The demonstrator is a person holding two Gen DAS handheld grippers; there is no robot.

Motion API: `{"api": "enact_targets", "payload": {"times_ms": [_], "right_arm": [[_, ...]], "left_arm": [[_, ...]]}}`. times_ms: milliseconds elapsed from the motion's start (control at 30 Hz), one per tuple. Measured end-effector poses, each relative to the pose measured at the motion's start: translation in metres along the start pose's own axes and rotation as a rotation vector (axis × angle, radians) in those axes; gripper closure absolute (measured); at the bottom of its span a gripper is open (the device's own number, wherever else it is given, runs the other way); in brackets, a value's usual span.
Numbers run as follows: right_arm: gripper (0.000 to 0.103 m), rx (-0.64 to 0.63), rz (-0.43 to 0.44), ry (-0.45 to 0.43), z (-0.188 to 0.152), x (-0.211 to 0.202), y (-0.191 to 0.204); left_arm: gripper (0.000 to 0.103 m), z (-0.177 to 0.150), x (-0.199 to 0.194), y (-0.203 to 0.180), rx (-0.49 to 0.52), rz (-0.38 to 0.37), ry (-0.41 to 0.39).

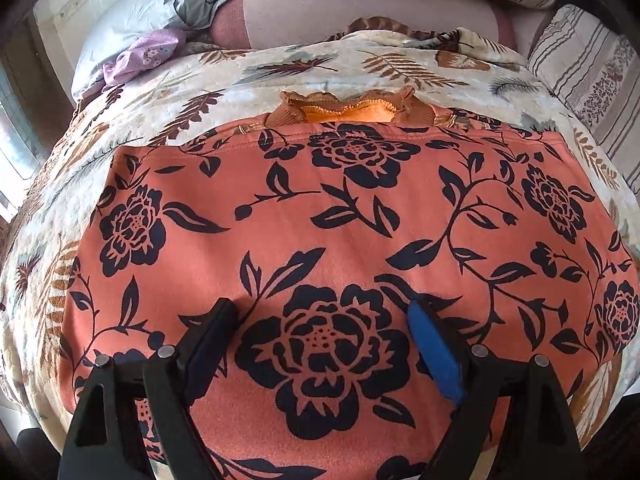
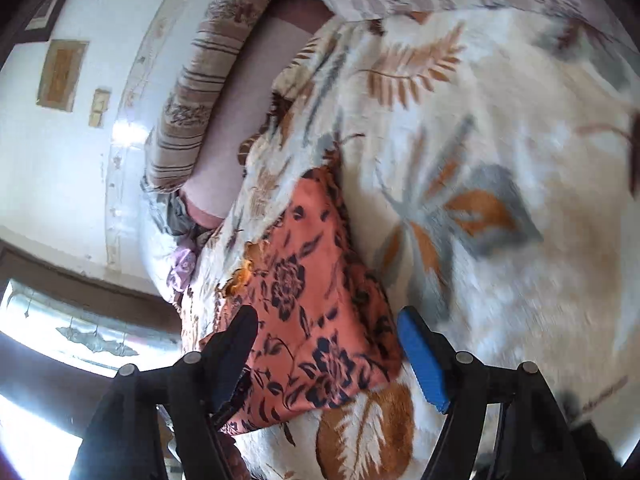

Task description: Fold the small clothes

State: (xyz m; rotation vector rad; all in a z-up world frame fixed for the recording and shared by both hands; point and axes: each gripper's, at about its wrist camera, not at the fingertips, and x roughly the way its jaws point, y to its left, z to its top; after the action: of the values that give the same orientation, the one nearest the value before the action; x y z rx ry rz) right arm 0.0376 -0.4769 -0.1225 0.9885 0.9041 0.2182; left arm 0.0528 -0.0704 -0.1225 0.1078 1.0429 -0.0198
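Note:
A coral garment (image 1: 320, 200) printed with dark navy flowers lies spread flat on a cream leaf-patterned blanket (image 1: 280, 76). Its ruffled brown neckline (image 1: 348, 108) is at the far edge. My left gripper (image 1: 320, 312) hovers low over the near part of the garment, open, with a big printed flower showing between its fingers. In the right wrist view the same garment (image 2: 312, 280) appears from its side edge. My right gripper (image 2: 328, 320) is open beside that edge, its pads not pressing on the cloth. The blanket (image 2: 500, 160) fills the right of that view, blurred.
Striped pillows (image 1: 580, 76) lie at the head of the bed, and one striped pillow (image 2: 200, 92) runs along the white wall (image 2: 60, 160). A lilac cloth (image 1: 140, 56) and a grey-blue pillow (image 1: 168, 0) sit at the far left. A bright window (image 2: 80, 328) is low on the left.

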Motion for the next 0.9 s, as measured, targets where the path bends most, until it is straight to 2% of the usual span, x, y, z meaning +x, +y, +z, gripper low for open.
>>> {"api": "enact_targets", "payload": {"times_ms": [67,133,267,300,333,367,400,433,500,533,567,633,667,733,800,867,900], "right_arm": [[0.027,-0.067,-0.007,0.030,0.031,0.024,0.009],[0.027,-0.094,0.014,0.110,0.059,0.058,0.014],[0.030,-0.199,-0.110,0.228,0.088,0.128,0.024],[0.038,-0.201,-0.106,0.260,0.090,0.141,0.025],[0.050,-0.206,-0.093,0.281,0.090,0.151,0.027],[0.083,-0.228,-0.108,0.309,0.088,0.159,0.032],[0.085,-0.255,-0.136,0.323,0.086,0.163,0.037],[0.087,-0.289,-0.173,0.294,0.084,0.159,0.040],[0.089,-0.297,-0.258,0.211,0.088,0.150,0.035],[0.089,-0.262,-0.289,0.201,0.091,0.151,0.024],[0.089,-0.212,-0.261,0.207,0.093,0.151,0.014],[0.083,-0.199,-0.237,0.178,0.095,0.142,0.016],[0.079,-0.198,-0.276,0.150,0.096,0.136,0.020],[0.078,-0.188,-0.328,0.069,0.093,0.116,0.032],[0.078,-0.224,-0.277,0.032,0.080,0.101,0.055],[0.078,-0.265,-0.199,0.033,0.058,0.091,0.082],[0.071,-0.286,-0.155,0.049,0.044,0.090,0.093]], "left_arm": [[0.014,-0.002,0.000,-0.001,-0.004,0.000,0.000],[0.014,-0.003,-0.001,-0.001,-0.006,-0.003,0.001],[0.014,-0.002,0.000,0.000,-0.013,-0.008,0.004],[0.014,-0.002,0.001,0.000,-0.014,-0.008,0.003],[0.014,-0.002,0.001,0.000,-0.014,-0.009,0.002],[0.013,-0.001,0.002,0.001,-0.014,-0.010,0.001],[0.013,0.000,0.003,0.001,-0.010,-0.013,-0.001],[0.013,0.000,0.004,0.001,-0.007,-0.017,-0.003],[0.012,0.001,0.006,0.002,-0.002,-0.022,-0.008],[0.012,0.001,0.007,0.002,0.002,-0.021,-0.010],[0.011,0.001,0.008,0.002,0.003,-0.023,-0.011],[0.011,0.002,0.008,0.003,0.000,-0.033,-0.007],[0.011,0.003,0.009,0.004,0.003,-0.038,-0.004],[0.011,0.005,0.009,0.005,0.005,-0.051,0.004],[0.012,0.008,0.007,0.009,0.004,-0.079,0.012],[0.014,0.010,0.000,0.018,-0.013,-0.134,0.017],[0.014,0.011,-0.005,0.026,-0.026,-0.170,0.015]]}}
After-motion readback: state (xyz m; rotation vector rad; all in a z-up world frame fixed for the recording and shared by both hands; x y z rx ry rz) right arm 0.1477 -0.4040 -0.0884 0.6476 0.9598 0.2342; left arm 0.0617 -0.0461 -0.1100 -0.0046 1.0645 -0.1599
